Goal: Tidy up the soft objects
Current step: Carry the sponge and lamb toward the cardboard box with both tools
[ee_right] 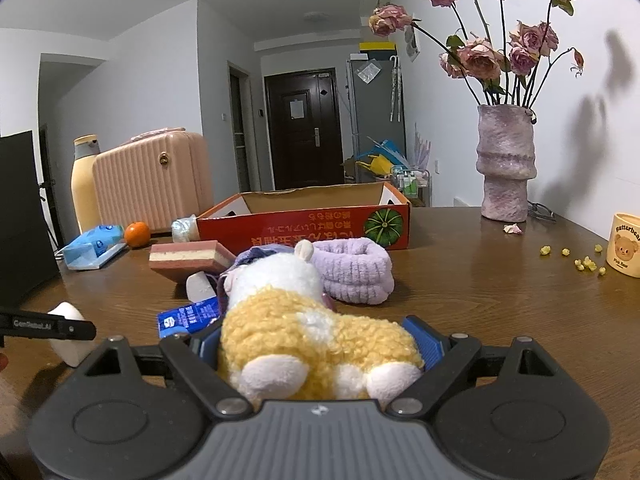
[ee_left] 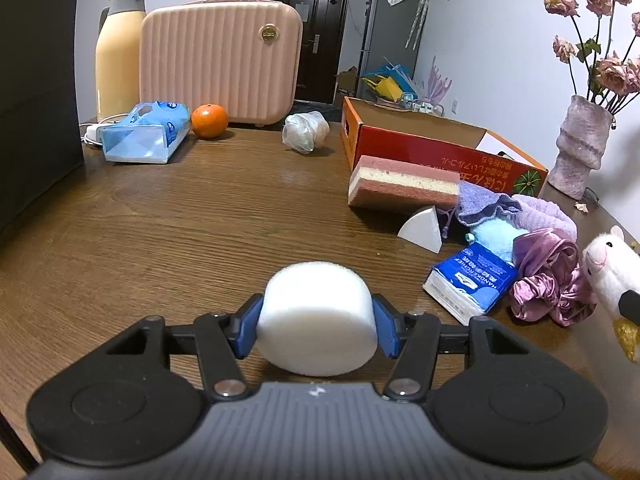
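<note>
- Left gripper (ee_left: 316, 326): both blue pads press the sides of a white foam cylinder (ee_left: 316, 314), which lies on its side just above the wooden table (ee_left: 180, 240).
- Right gripper (ee_right: 320, 344): its pads clamp a yellow-and-white plush toy (ee_right: 304, 332) around the body, head pointing away from the camera.
- Pile of soft things, near the right gripper: a blue tissue packet (ee_left: 470, 280), a shiny purple scrunchie (ee_left: 546, 276), a pale blue fluffy item (ee_left: 496, 236), a lavender cloth (ee_left: 480, 202) and a lavender fuzzy headband (ee_right: 352, 270), all touching or overlapping.
- White foam wedge (ee_left: 422, 228): stands beside the pile, just in front of a pink-and-cream sponge (ee_left: 404, 186).
- Sponge: leans tilted against the near wall of an open red cardboard box (ee_right: 304, 226).
- Far left of table: a blue tissue pack (ee_left: 144, 132), an orange (ee_left: 209, 120) beside it, a crumpled plastic bag (ee_left: 304, 132), a pink ribbed case (ee_left: 220, 62) and a yellow thermos (ee_left: 118, 52).
- Far right of table: a textured vase (ee_right: 505, 164) of dried pink roses (ee_right: 492, 36), a cream mug (ee_right: 624, 244), and small yellow crumbs (ee_right: 586, 264) scattered near the mug.
</note>
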